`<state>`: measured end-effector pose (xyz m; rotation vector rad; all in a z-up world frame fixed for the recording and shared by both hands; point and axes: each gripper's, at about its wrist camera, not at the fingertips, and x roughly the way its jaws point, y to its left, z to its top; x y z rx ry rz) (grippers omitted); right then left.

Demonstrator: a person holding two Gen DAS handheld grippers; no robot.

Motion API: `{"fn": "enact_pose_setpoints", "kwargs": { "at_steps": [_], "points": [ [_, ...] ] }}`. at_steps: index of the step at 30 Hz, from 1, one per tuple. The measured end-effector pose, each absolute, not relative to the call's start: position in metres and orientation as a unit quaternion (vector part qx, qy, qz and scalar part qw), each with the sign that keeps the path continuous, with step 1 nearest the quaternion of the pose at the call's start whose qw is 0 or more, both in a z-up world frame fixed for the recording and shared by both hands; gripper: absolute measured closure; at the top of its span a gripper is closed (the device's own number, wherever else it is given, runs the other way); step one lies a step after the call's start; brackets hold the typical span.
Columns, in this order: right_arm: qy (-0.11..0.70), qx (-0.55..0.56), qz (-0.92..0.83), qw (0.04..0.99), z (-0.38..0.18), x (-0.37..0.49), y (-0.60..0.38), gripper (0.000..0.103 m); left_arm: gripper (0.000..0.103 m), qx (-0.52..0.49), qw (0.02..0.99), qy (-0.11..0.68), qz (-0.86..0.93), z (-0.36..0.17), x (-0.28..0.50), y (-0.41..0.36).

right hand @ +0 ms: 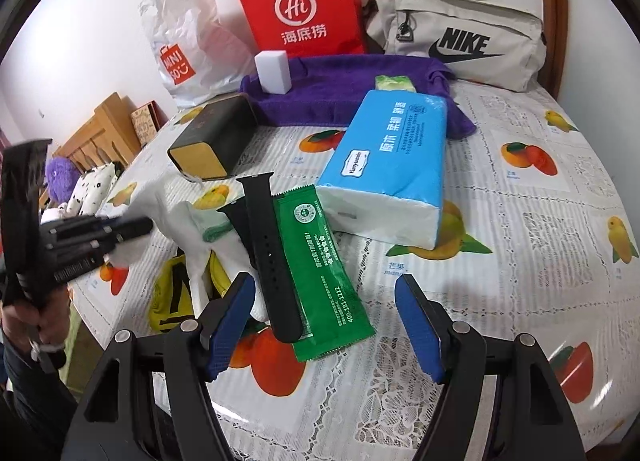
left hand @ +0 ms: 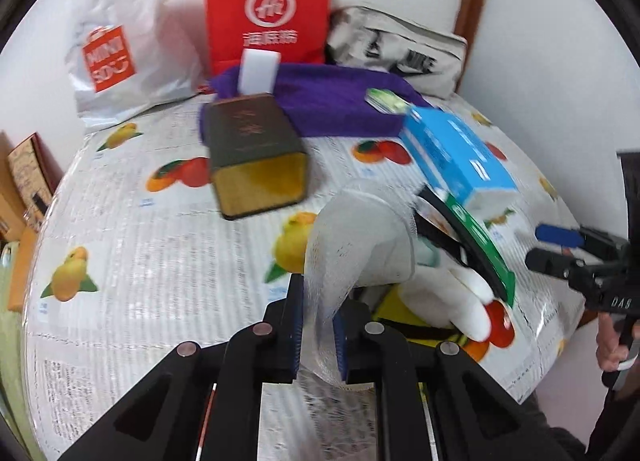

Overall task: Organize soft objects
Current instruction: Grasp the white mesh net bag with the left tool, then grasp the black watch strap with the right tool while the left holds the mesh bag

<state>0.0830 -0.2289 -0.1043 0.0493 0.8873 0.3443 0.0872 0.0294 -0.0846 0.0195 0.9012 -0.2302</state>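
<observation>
Pinching a white translucent mesh glove (left hand: 352, 237), the left claw (left hand: 316, 337) has its 2 blue pads clamped on the cuff end near the front of the fruit-printed counter (left hand: 132, 261); the fabric bunches up and arches above the pads. In the right wrist view the same glove lies partly under a black rubber watch strap (right hand: 268, 253) and beside a green foil sachet (right hand: 324, 273), with something yellow and black beneath it that I cannot identify.

The glove looks very light and limp, so it should lift with little effort, but it will sag, stretch and may drag the strap along. A grip at the gathered cuff seems sound, since thin single layers could slip out.

The right claw (right hand: 326, 325) hangs above the sachet with its jaws wide apart and nothing between them. The blue pack of tissues (right hand: 392, 165) touches the sachet; it should be soft and squashy, best taken across its narrow side. Behind lies a purple towel (right hand: 344, 89), floppy and heavier.
</observation>
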Motion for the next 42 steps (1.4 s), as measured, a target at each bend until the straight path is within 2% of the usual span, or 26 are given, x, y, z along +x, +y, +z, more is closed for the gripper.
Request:
{"fn": "enact_pose_setpoints", "kwargs": {
  "at_steps": [7,12,15,17,22,23,24,25,35,38,42],
  "points": [
    [0.433,0.014,0.179,0.884,-0.112,0.093,-0.22,0.031,0.09,0.008,0.88,0.473,-0.037,-0.121,0.112,0.051],
    [0.433,-0.003,0.197,0.88,-0.117,0.1,-0.206,0.039,0.09,0.01,0.886,0.462,-0.031,-0.129,0.117,0.046],
    [0.438,-0.01,0.21,0.874,-0.121,0.106,-0.198,0.051,0.09,0.0,0.888,0.459,-0.035,-0.131,0.119,0.047],
    [0.442,-0.006,0.224,0.869,-0.124,0.11,-0.194,0.064,0.09,-0.008,0.888,0.458,-0.038,-0.132,0.12,0.048],
    [0.446,-0.019,0.228,0.866,-0.13,0.12,-0.184,0.065,0.09,-0.023,0.888,0.458,-0.044,-0.133,0.122,0.049],
    [0.447,-0.021,0.229,0.865,-0.131,0.122,-0.182,0.068,0.09,-0.022,0.888,0.457,-0.045,-0.133,0.123,0.049],
    [0.445,-0.024,0.232,0.865,-0.132,0.124,-0.18,0.071,0.09,-0.021,0.888,0.456,-0.045,-0.133,0.123,0.049],
    [0.442,-0.031,0.232,0.866,-0.131,0.125,-0.178,0.083,0.09,-0.02,0.888,0.456,-0.045,-0.133,0.123,0.049],
    [0.453,-0.032,0.23,0.861,-0.129,0.122,-0.182,0.083,0.09,-0.028,0.891,0.451,-0.049,-0.133,0.122,0.05],
    [0.46,-0.022,0.231,0.857,-0.134,0.128,-0.181,0.079,0.09,-0.031,0.892,0.449,-0.049,-0.134,0.122,0.049],
    [0.457,-0.019,0.232,0.859,-0.135,0.131,-0.179,0.082,0.09,-0.026,0.892,0.449,-0.052,-0.133,0.123,0.048]
  ]
}}
